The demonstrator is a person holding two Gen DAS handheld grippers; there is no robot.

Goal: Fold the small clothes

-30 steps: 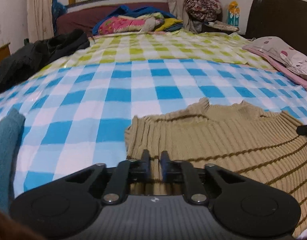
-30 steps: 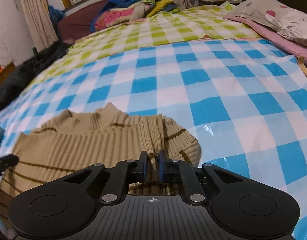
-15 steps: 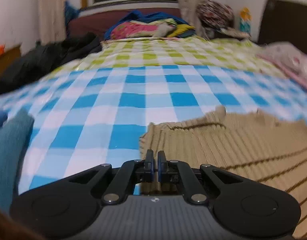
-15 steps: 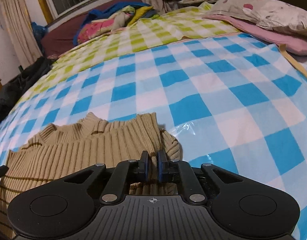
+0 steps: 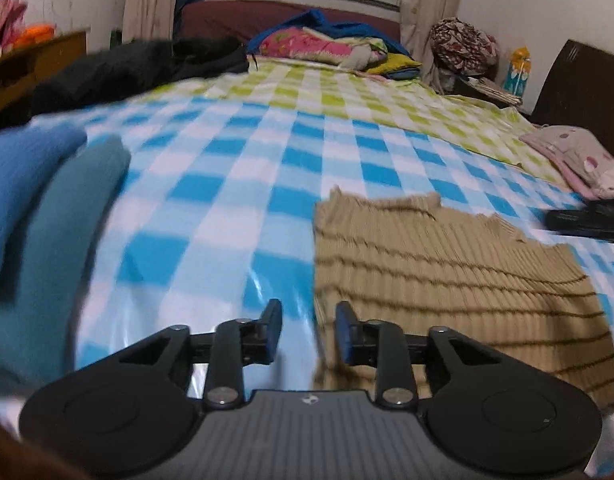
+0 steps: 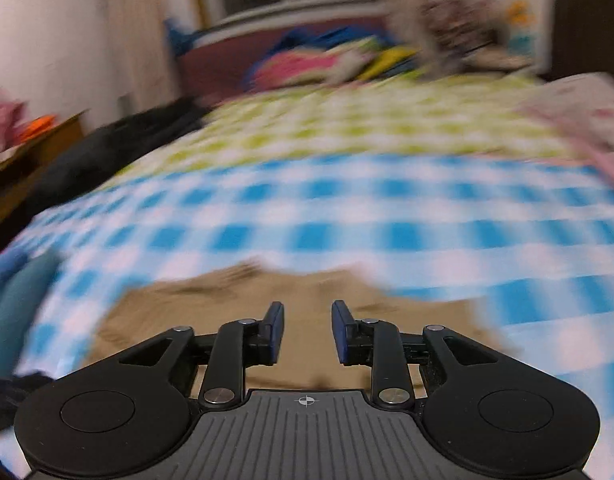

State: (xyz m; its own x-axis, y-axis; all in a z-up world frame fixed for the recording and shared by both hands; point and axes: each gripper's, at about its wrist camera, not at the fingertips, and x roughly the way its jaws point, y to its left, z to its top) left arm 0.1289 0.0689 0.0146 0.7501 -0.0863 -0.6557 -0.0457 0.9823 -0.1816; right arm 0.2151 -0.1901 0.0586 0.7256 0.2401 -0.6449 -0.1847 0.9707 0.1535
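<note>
A tan ribbed sweater with thin brown stripes (image 5: pixel 427 272) lies flat on the blue checked bed cover (image 5: pixel 235 208), folded into a rough rectangle. My left gripper (image 5: pixel 309 330) is open and empty, raised over the sweater's left edge. In the blurred right wrist view the sweater (image 6: pixel 291 312) lies below my right gripper (image 6: pixel 307 332), which is open and empty above it. The right gripper also shows as a dark shape at the right edge of the left wrist view (image 5: pixel 587 220).
Folded blue and teal clothes (image 5: pixel 47 216) lie at the left of the bed. A black garment (image 5: pixel 119 72) lies at the far left, a heap of bright bedding (image 5: pixel 327 44) at the head, a pink pillow (image 5: pixel 579 160) at the right.
Both grippers have opened and let go of the sweater, then lifted back from it. The sweater now lies flat, narrower than before. The right wrist view is blurred by motion.
</note>
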